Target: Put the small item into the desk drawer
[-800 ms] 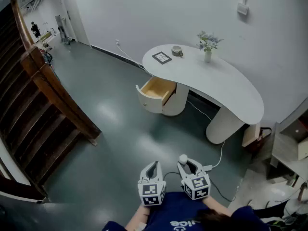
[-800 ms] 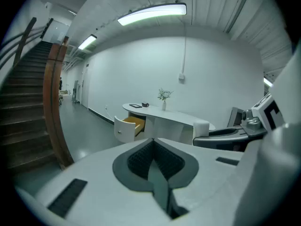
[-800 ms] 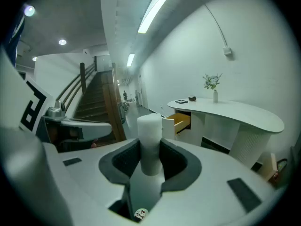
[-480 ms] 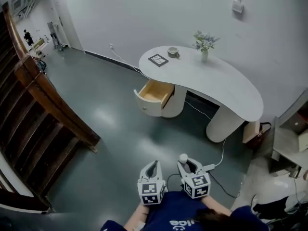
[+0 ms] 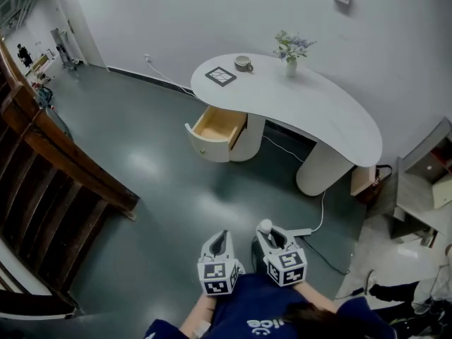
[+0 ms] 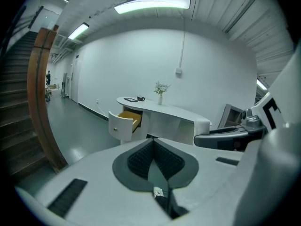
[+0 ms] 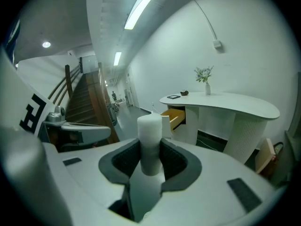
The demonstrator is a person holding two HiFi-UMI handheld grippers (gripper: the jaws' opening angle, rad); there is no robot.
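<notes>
White cylinder [image 7: 149, 131] is sitting upright in the right claw [image 5: 270, 233], with the pads gripping it on both sides. Left claw [image 6: 153, 160] is hanging just beside the right one, jaws pressed together, holding nothing. Open drawer [image 5: 214, 130] of the white bench [image 5: 332, 115] is standing well ahead of both claws, across the grey floor [image 5: 162, 189].

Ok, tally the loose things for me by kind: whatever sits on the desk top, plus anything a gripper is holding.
dark square frame, on the desk: 1
cup, on the desk: 1
vase of flowers, on the desk: 1
white cylinder, clamped in the right gripper: 1
Total: 4
</notes>
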